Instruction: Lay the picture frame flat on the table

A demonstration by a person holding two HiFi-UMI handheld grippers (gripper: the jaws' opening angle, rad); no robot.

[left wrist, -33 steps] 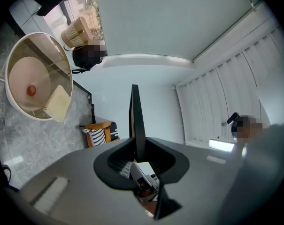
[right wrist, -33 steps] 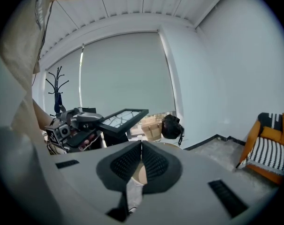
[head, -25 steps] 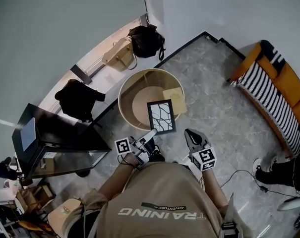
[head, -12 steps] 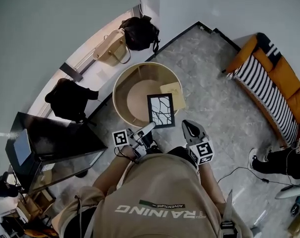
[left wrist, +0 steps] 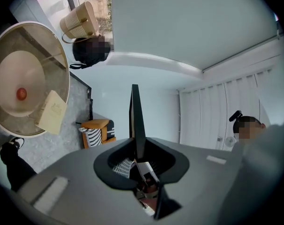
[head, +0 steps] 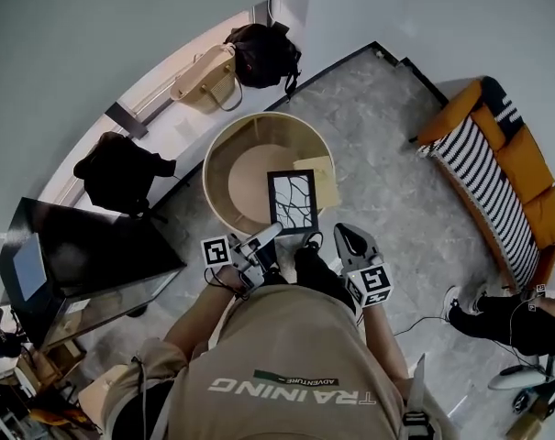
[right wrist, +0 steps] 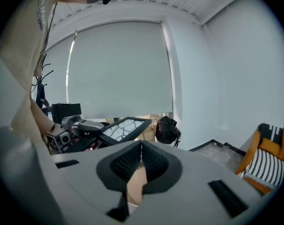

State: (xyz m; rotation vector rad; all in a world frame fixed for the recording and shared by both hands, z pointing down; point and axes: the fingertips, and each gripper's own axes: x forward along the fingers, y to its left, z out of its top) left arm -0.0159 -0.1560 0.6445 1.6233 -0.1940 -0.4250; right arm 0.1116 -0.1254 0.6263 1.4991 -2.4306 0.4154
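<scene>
- We face the round pale wooden table [head: 211,174] with its raised rim, standing just ahead of us.
- The black-edged picture frame with the white cracked pattern [head: 292,200] hangs face up and tilted over the table's near rim.
- Our left gripper [head: 270,236] clamps the frame's near edge, its jaws apart only by that edge.
- Our right gripper [head: 346,236] holds nothing, jaws pressed together, just right of the frame.
- A tan card [head: 325,174] lies on the table beside the frame.

Tan short-sleeved T-shirt [head: 286,360], white TRAINING lettering [head: 291,388]
</scene>
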